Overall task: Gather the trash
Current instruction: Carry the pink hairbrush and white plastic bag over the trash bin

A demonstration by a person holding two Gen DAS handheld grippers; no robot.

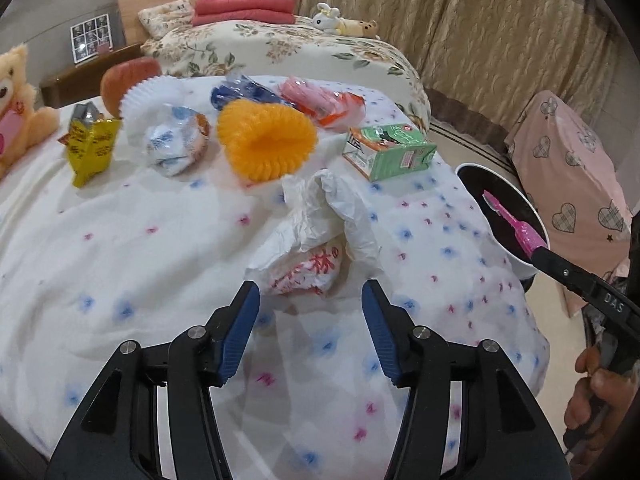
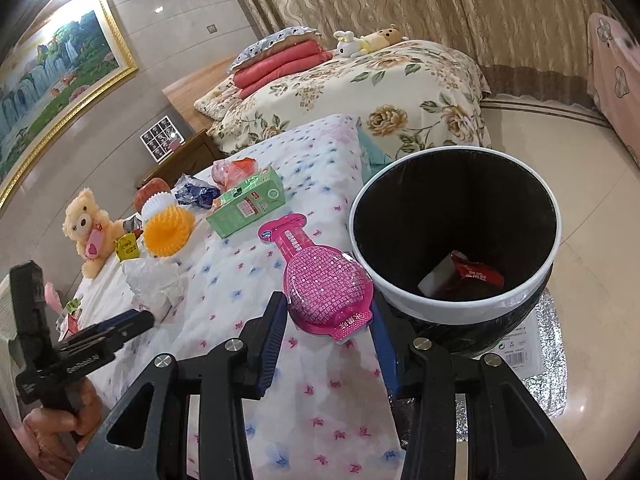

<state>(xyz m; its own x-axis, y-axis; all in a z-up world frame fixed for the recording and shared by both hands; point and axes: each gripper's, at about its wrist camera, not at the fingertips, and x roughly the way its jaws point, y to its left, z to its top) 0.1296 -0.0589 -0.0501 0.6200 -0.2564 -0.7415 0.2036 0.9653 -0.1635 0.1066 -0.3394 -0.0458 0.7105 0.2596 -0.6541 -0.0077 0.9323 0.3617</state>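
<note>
The left tool (image 1: 310,294) tilts down with its jaws spread, just short of the crumpled white paper wrapper (image 1: 312,236) on the bed (image 1: 120,240). The right tool (image 2: 330,312) pinches a pink glittery blister pack (image 2: 320,276) beside the white-rimmed black bin (image 2: 456,300).

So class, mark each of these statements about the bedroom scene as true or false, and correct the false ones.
1. The right gripper holds a pink packet. True.
2. The bin is empty. False: a red and white carton lies in it.
3. The left gripper is shut on the crumpled wrapper. False: its jaws stand open, just short of the wrapper.
4. A green carton lies on the bed. True.
5. The orange net is in the bin. False: it lies on the bed.
</note>
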